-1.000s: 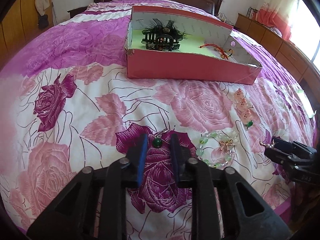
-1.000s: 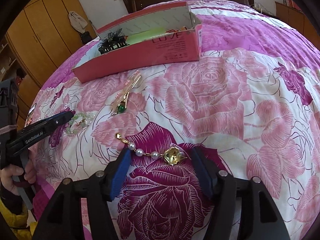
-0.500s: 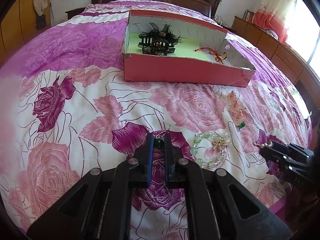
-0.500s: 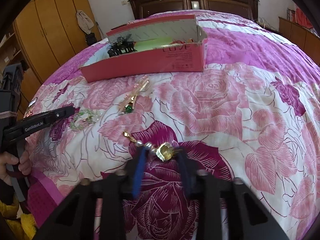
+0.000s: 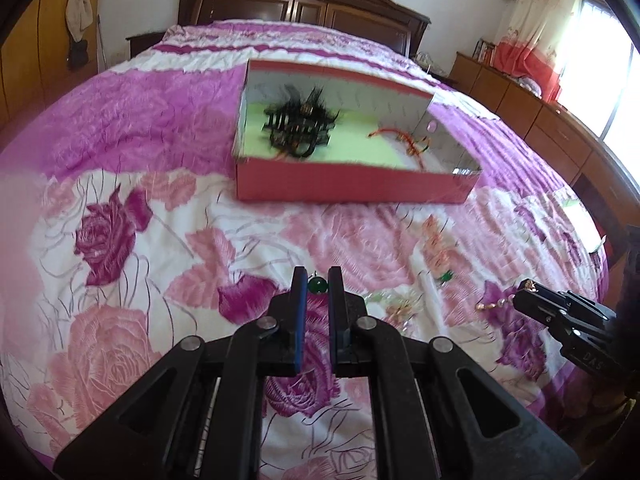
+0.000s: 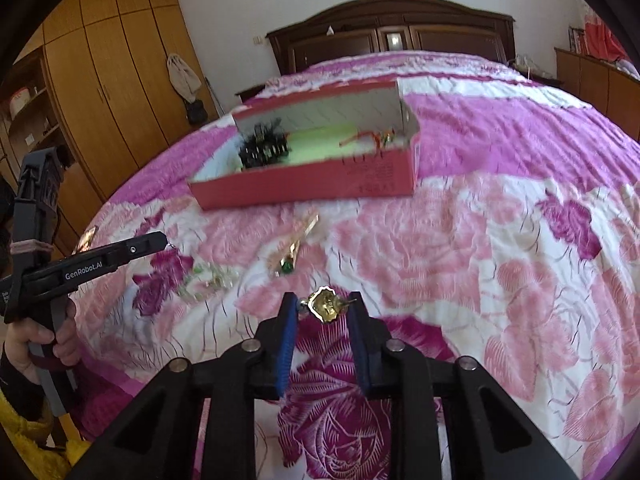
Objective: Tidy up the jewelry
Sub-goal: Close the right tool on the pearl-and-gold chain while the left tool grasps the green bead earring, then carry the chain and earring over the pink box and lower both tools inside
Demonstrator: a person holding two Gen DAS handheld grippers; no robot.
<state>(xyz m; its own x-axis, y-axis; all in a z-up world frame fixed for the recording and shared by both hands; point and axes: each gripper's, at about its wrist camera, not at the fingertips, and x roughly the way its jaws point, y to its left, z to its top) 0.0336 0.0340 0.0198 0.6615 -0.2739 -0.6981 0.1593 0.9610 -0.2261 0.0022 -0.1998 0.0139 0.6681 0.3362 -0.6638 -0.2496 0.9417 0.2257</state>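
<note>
My left gripper is shut on a green bead pendant and holds it above the bedspread. My right gripper is shut on a gold leaf and pearl hair clip, lifted off the bed; it also shows in the left wrist view. The pink box lies ahead, holding a black feathered hair claw and a red cord bracelet. A green bead bracelet and a gold clip with a green stone lie on the bed.
The bed has a pink and purple rose bedspread. A dark wooden headboard stands at the back, a wooden wardrobe to the left, low cabinets to the right.
Both grippers closed on their pieces and lifted them off the bed. Both views rose and now look down into the box.
</note>
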